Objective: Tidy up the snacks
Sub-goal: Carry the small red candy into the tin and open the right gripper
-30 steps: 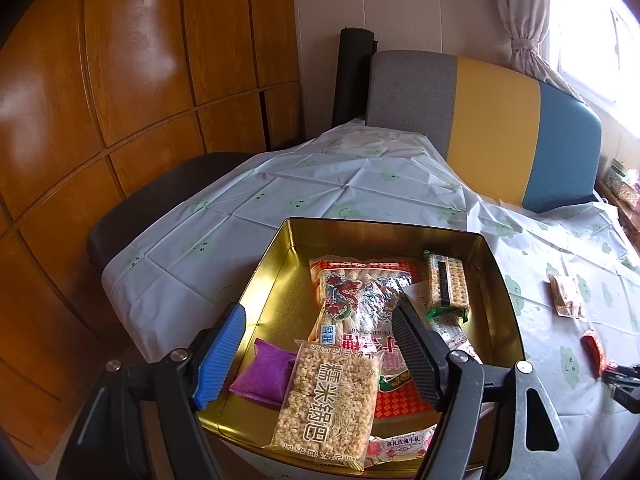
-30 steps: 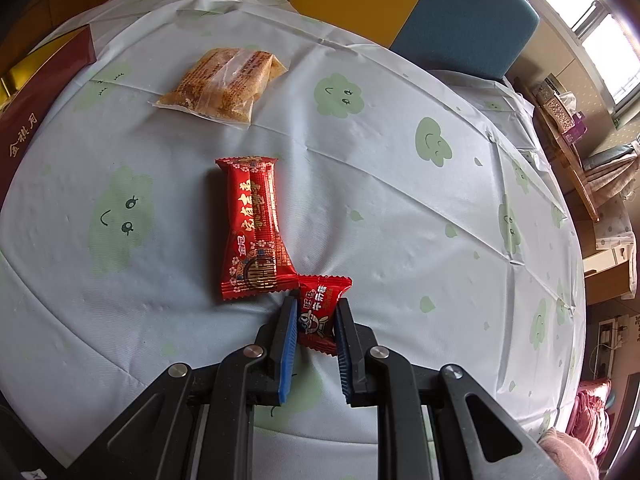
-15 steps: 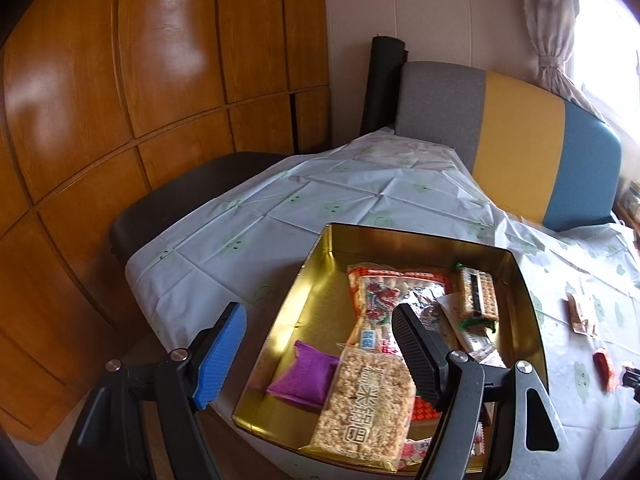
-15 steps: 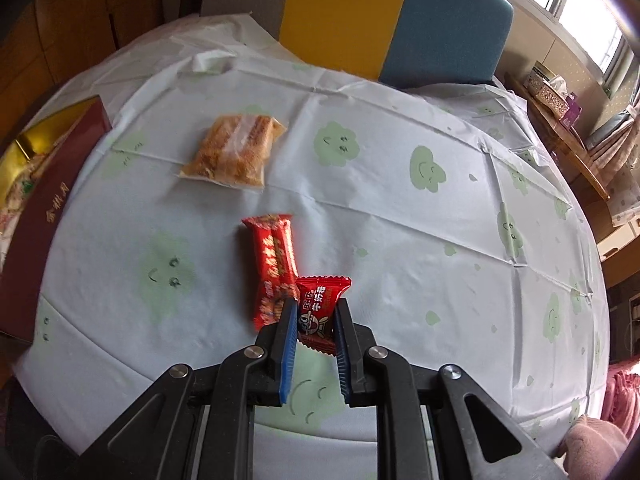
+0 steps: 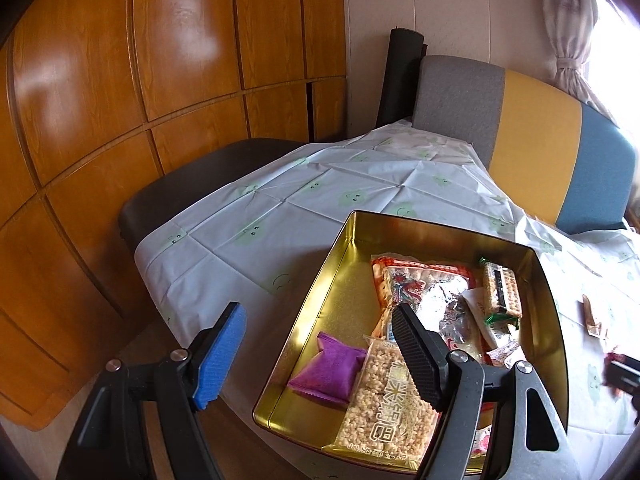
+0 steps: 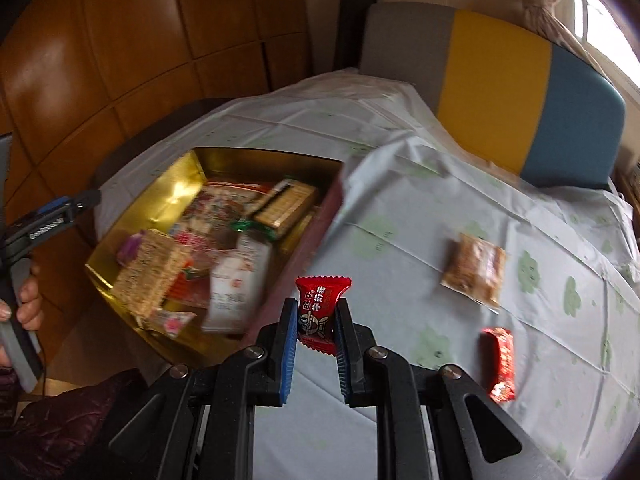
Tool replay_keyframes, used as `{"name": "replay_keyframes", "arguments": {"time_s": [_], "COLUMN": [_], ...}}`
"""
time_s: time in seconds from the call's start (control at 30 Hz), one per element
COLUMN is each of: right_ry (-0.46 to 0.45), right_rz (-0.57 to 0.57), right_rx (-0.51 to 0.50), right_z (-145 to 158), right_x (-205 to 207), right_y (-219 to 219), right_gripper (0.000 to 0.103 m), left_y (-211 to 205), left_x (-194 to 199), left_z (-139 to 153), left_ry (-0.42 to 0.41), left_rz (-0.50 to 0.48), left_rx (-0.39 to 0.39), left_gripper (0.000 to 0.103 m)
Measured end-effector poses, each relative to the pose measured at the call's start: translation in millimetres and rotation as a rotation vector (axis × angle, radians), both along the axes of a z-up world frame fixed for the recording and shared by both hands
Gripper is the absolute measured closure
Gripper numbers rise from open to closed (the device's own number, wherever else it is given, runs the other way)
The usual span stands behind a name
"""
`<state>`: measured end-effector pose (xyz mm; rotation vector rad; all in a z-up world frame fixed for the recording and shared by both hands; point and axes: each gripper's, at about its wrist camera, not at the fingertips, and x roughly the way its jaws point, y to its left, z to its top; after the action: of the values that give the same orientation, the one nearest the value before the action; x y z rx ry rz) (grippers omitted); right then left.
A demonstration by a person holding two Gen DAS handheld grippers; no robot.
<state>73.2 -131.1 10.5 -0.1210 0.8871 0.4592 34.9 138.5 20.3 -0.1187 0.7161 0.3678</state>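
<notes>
Since the earlier frame the right tool [image 6: 316, 320] has lifted the small red foil-wrapped candy [image 6: 320, 306] off the desk [image 6: 400, 420] and swung toward the open gold rectangular tin [image 6: 176, 184]; the long red wrapped bar [image 6: 500, 364] it lay against now sits well apart on the cloth. The pads pinch the candy by its sides, its crimped top standing clear above them. The left tool [image 5: 316, 354] hangs spread wide and empty, straddling the tin's near left wall.

To do this step well, carry the candy over the dark red rim first, then let go low over a bare patch (the gold floor at the tin's left looks freest). The clear-wrapped brown snack [image 6: 474, 268] still lies out on the cloth, with open room around it.
</notes>
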Motion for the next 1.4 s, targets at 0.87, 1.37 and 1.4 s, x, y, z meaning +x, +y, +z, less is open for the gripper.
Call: {"name": "replay_keyframes", "arguments": {"time_s": [0.87, 1.37, 1.4], "right_ry": [0.069, 0.003, 0.001], "right_rz": [0.118, 0.016, 0.004], "right_rx": [0.055, 0.038, 0.037], "right_z": [-32.5, -14.3, -13.8], "right_x": [-1.6, -7.7, -7.2], "right_y": [78.1, 34.2, 29.2], "right_gripper": [0.072, 0.071, 0.071], "left_y": [-20.8, -40.4, -42.0], "left_x": [3.7, 0.5, 0.3], "left_z": [-16.1, -10.0, -9.7], "left_ry": [0.049, 0.049, 0.048], "left_rz": [-0.082, -0.133, -0.136], "left_rx": [0.019, 0.054, 0.058], "left_gripper": [0.027, 0.027, 0.027]}}
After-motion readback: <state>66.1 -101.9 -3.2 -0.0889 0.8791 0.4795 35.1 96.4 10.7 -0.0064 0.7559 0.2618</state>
